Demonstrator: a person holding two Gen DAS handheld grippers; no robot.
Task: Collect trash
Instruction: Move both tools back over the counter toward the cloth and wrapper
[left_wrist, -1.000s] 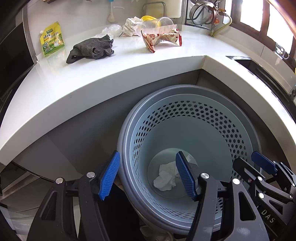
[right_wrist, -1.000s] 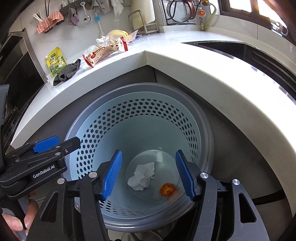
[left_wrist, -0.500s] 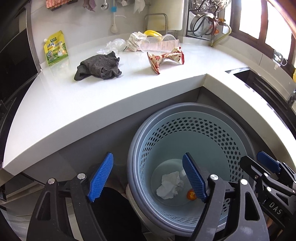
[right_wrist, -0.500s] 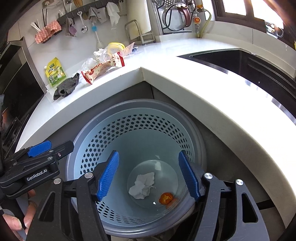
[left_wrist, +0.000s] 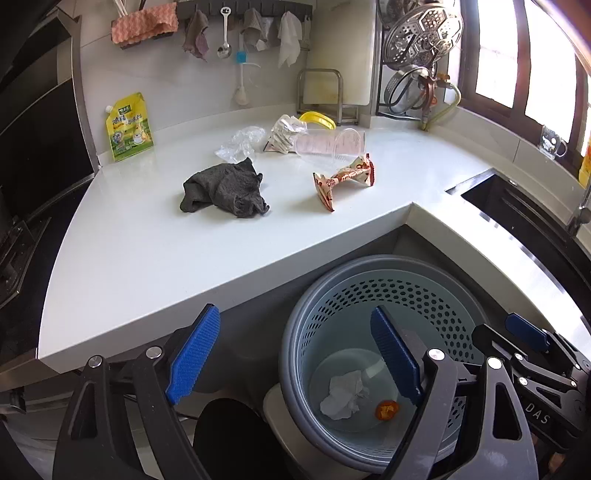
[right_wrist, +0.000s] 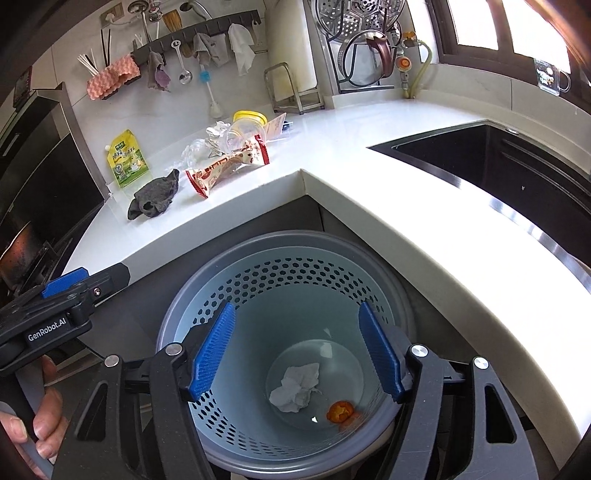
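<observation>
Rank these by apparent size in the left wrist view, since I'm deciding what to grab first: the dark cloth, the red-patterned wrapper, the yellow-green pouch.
1. dark cloth, clearly largest.
2. and 3. red-patterned wrapper and yellow-green pouch: look alike; the pouch is farther away, so unranked.

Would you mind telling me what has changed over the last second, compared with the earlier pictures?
Both grippers have risen and pulled back from the trash bin: the left gripper now sees much more countertop, the right gripper somewhat more. Nothing was grasped or released; both remain open and empty. The crumpled tissue and orange scrap lie unchanged in the bin.
</observation>
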